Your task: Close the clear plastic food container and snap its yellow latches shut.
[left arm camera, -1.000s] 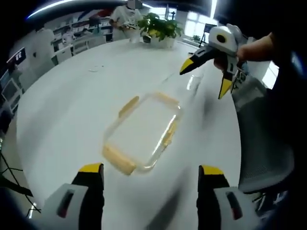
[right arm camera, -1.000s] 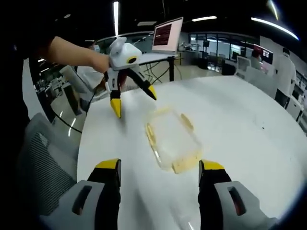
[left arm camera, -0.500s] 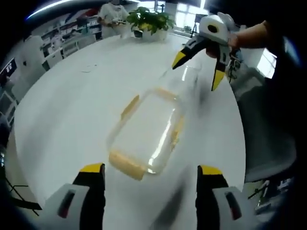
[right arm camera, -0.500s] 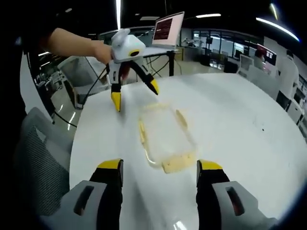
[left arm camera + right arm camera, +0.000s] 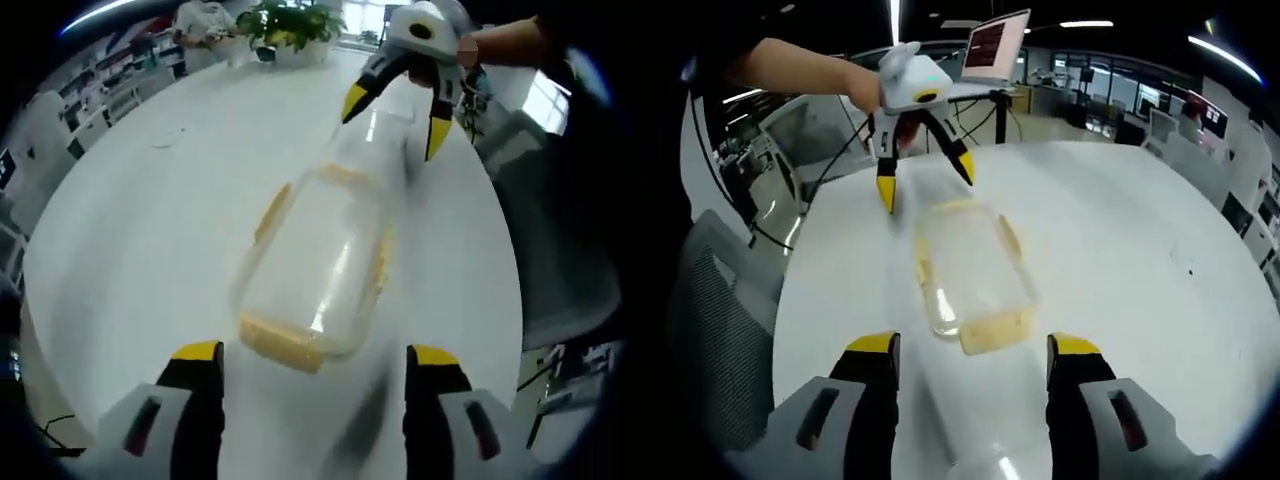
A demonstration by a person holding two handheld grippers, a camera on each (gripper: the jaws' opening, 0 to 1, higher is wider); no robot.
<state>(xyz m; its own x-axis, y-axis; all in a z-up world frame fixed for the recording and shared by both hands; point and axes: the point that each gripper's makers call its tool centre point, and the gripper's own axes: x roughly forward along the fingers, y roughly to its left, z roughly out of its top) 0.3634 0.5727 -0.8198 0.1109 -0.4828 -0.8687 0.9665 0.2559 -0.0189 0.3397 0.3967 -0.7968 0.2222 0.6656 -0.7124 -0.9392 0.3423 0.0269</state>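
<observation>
The large round white table (image 5: 130, 230) carries everything, and the clear rectangular plastic food container (image 5: 315, 265) lies flat near its middle, between the two grippers, so each one can reach a short end. The lid seems to sit already on it, but I cannot tell if it is pressed fully down. Its yellow latches (image 5: 992, 332) stand outward from the sides, so I judge they are not snapped yet.

In the left gripper view the left gripper (image 5: 312, 360) has its jaws spread wide at 6 o'clock, and the near short latch lies just beyond them. The right gripper (image 5: 392, 100) hangs at 1 o'clock above the far end, jaws also spread, gripping nothing.

In the right gripper view the left gripper appears at 11 o'clock, above the far end. Probably both are placed so to press opposite latches down.
</observation>
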